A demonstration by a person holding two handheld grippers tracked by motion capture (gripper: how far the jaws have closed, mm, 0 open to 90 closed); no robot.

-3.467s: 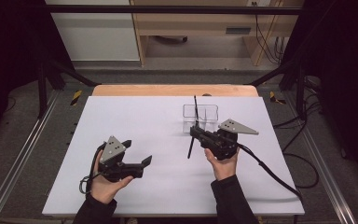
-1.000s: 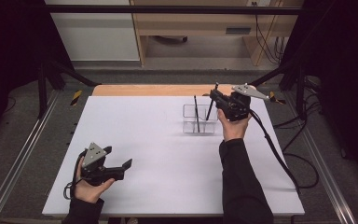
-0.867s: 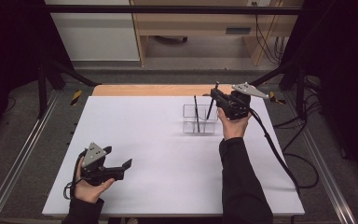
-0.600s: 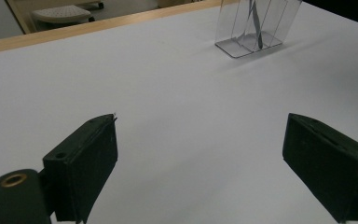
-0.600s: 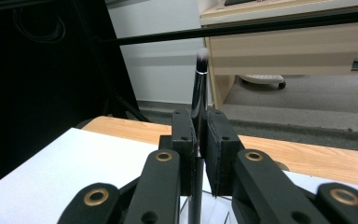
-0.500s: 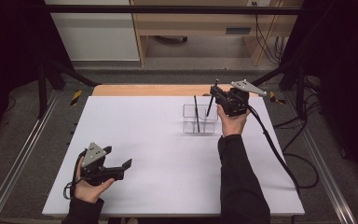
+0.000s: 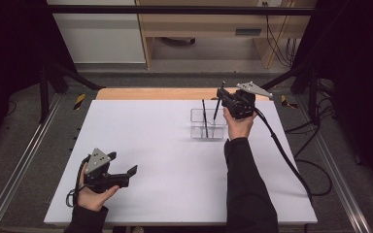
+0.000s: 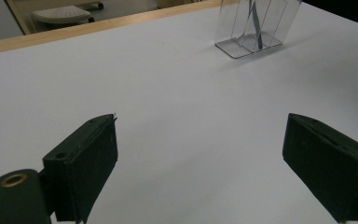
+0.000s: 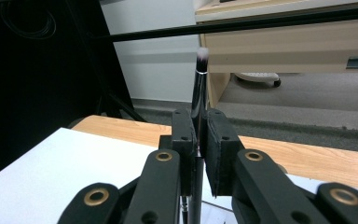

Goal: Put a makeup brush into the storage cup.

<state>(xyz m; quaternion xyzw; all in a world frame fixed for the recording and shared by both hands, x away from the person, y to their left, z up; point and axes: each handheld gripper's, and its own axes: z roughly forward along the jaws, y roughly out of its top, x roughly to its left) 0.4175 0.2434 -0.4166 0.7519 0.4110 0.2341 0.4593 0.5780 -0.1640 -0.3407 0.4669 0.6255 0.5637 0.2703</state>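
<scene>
White tabletop, wood strip at far edge, dark room, cabinets behind. Right gripper at far right, jaws clamped on a makeup brush, bristle tip up, over the clear holder with another brush inside. Brush's lower end hidden behind jaws. Left gripper near left, jaws wide apart, nothing between.

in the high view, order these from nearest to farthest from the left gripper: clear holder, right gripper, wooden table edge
1. clear holder, up and to the right of the left gripper, mid-table.
2. right gripper, just beyond the holder's right end, clamped on a brush.
3. wooden table edge, along the far side; it and the right gripper are close to call.
</scene>
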